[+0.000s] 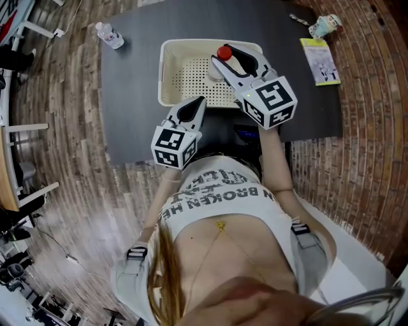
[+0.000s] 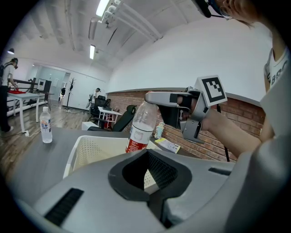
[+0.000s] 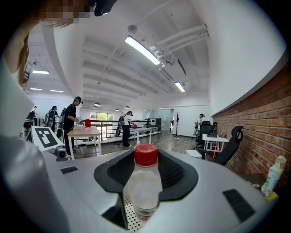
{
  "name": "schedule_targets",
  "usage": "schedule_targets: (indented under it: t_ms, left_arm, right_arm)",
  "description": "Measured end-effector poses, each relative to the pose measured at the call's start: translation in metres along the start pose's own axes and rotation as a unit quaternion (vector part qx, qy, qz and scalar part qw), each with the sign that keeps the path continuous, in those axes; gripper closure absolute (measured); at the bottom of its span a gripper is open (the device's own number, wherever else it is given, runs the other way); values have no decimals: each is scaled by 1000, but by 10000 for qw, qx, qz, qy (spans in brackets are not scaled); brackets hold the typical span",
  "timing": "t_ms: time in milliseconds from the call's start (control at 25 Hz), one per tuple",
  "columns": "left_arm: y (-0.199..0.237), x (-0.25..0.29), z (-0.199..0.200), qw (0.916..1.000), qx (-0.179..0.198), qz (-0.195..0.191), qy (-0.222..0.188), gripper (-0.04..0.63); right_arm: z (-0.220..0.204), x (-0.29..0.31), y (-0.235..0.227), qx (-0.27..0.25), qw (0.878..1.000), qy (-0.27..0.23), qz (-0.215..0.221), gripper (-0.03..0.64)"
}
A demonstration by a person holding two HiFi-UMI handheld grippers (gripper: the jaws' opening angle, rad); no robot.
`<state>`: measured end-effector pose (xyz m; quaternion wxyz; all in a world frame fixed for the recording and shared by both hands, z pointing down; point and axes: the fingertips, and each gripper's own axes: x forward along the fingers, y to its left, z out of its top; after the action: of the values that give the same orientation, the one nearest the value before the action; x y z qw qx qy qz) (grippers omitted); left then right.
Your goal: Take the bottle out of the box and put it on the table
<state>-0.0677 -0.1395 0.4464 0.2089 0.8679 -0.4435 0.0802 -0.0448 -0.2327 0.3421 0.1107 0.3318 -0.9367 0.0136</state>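
Over the white box [image 1: 171,70], the bottle [image 3: 144,185] hangs upright in your right gripper [image 1: 227,58], fingers closed on its clear shoulder just under the red cap [image 3: 146,154]. It looks light, but thin-walled and smooth, so I judge a hold near the stiff neck safer than squeezing the soft body. Your right hand points nearly level above the dark worktop [image 1: 131,95]. Your left gripper [image 1: 199,102] hovers by the box's near rim, fingers together, empty.

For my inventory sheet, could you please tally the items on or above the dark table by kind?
Clear water bottles: 2
White perforated basket: 1
Yellow-green leaflet: 1
Small pale container: 1
Total: 5, besides a tiny unclear object by the container.
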Motion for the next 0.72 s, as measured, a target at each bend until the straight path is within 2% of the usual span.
schedule_targets:
  t_ms: [720]
  left_arm:
    - [-4, 1, -2, 10000, -1, 14, 17, 592]
  right_arm:
    - [-10, -11, -14, 95, 9998, 94, -137, 460]
